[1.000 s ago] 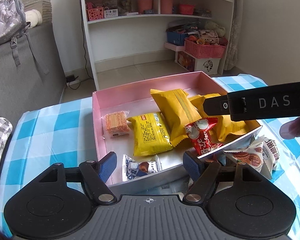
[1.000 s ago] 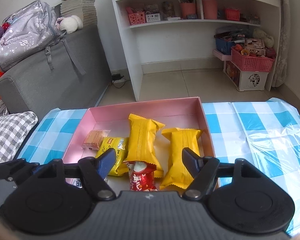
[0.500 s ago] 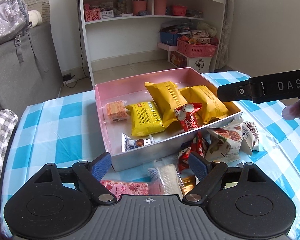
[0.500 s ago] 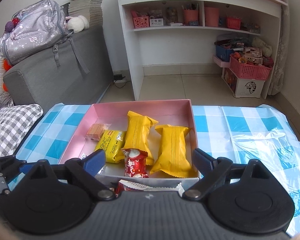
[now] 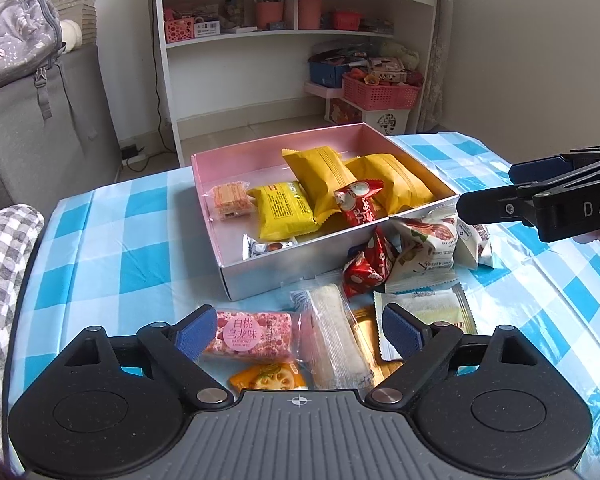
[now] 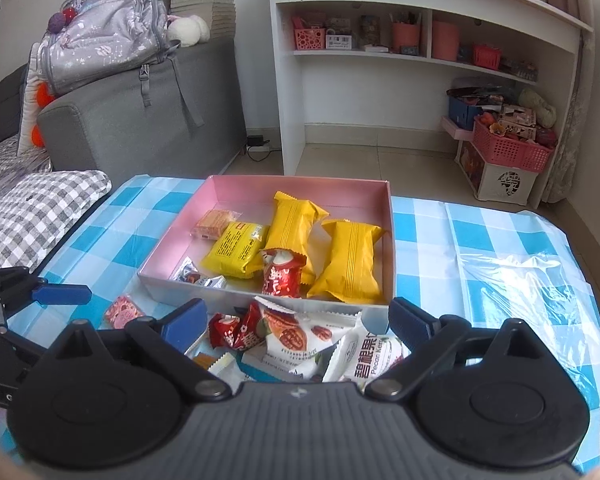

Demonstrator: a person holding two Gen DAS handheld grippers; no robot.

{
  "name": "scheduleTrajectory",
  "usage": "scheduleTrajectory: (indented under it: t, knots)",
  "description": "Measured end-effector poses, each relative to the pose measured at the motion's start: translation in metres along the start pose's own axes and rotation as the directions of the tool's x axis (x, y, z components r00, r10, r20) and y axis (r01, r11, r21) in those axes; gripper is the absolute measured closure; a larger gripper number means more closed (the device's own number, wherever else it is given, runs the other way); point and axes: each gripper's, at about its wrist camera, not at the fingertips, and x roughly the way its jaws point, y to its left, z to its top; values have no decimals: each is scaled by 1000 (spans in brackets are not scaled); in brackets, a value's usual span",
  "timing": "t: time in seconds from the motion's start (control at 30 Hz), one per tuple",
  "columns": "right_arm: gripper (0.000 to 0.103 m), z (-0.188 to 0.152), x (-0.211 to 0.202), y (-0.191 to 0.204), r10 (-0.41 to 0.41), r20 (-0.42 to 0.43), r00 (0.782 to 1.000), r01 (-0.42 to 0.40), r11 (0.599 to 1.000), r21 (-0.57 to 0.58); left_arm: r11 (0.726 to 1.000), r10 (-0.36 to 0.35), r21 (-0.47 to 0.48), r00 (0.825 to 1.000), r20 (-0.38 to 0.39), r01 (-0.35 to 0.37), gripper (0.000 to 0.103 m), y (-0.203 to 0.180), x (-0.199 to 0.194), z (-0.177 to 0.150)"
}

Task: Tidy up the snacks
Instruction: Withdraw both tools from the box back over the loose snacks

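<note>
We find the box (image 5: pixel 340 240) standing mid-surface, toward the far edge, already holding two yellow packs (image 5: pixel 320 176), a flat yellow pack (image 5: pixel 282 210), a red sweet (image 5: pixel 356 206), a wafer (image 5: pixel 228 200) and a small foil sweet (image 5: pixel 266 246). The loose pile (image 5: pixel 404 264) lies against the box's near wall, presumably so each piece has a short trip inside.

The left tongs (image 5: pixel 298 330) stand wide, having just been opening, above the pink bar (image 5: pixel 254 334) and a clear-wrapped bar (image 5: pixel 336 336); nothing is gripped. The right tongs (image 6: pixel 296 320) are likewise spread, just opened, over the nut packs (image 6: pixel 300 336), empty.

The left view alone shows the pink bar in full, an orange pack (image 5: pixel 268 376) and the right tongs from the side (image 5: pixel 540 204). The right view alone shows the bare surface (image 6: pixel 480 240) at the right edge, and the nut-pack lettering, which we read only partly.
</note>
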Motion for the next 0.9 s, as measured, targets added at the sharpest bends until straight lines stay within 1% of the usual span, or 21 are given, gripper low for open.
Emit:
scheduleTrajectory:
  t: [0.2, 0.57, 0.77, 0.9]
  knots:
    - [5, -14, -7, 3, 8, -9, 1000, -9, 1000, -24, 1000, 5, 29, 1000, -2, -5, 7, 2, -9, -14]
    - [3, -34, -10, 8, 17, -21, 1000, -18, 998, -57, 998, -1, 56, 1000, -13, 1, 6, 10, -14, -36]
    - [1, -46, -8, 11, 20, -19, 1000, -21, 998, -61, 999, -27, 47, 999, -34, 28, 5, 17, -7, -52]
    - [1, -54, -4, 17, 14, -31, 999, -17, 995, -96, 999, -33, 36, 998, -55, 35, 5, 21, 6, -60]
